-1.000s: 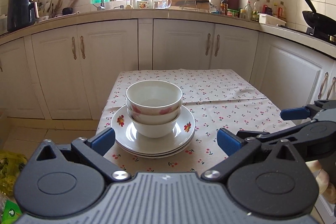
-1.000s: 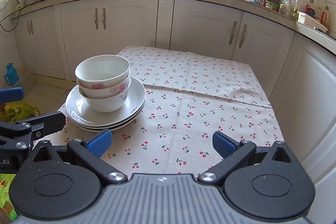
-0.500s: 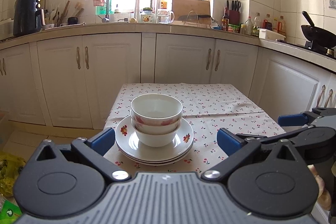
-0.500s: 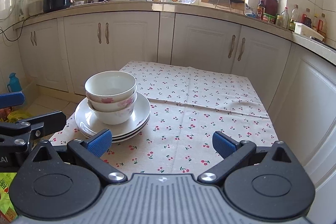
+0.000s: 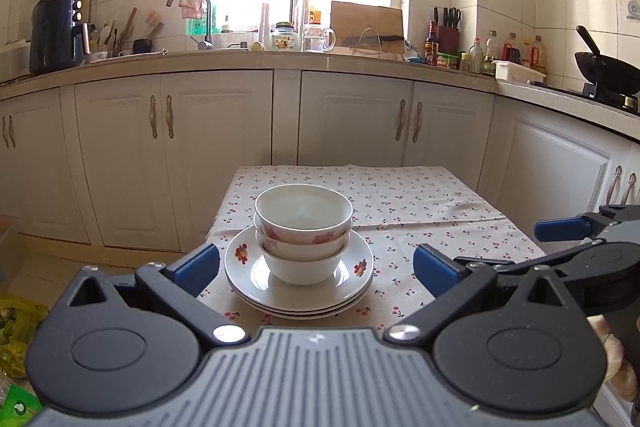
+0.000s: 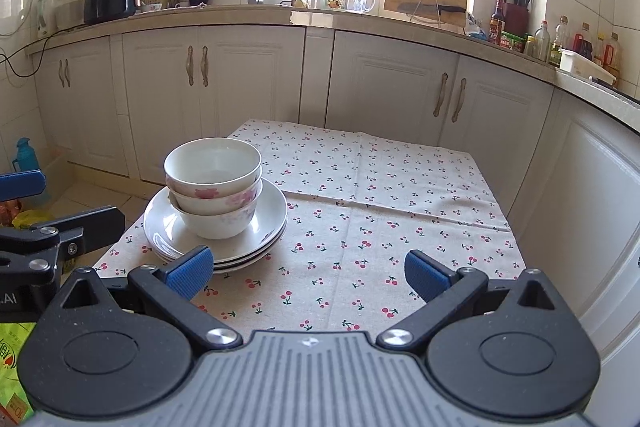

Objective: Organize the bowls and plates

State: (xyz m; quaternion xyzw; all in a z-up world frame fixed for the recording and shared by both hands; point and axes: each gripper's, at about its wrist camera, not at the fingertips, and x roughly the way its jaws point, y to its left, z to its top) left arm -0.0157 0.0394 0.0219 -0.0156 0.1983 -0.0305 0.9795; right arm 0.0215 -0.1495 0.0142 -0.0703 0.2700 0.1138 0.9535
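bowls (image 5: 303, 227) nested on plates (image 5: 299, 281), dead ahead of the left gripper (image 5: 316, 265), left of the right gripper (image 6: 308, 273); both jaws released.

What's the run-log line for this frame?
left tool: open, empty | right tool: open, empty | bowls: stacked on plates | plates: stacked on tablecloth | contact: none

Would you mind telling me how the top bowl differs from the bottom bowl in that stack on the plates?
The top bowl carries red-pink flowers on its side; the bottom bowl looks plain white in the left view, with only faint pink in the right. The top bowl's inside shows fully, while the bottom bowl's is covered by the bowls nested in it. The bottom bowl sits directly on the plates; the top bowl does not touch them. Both stand upright.
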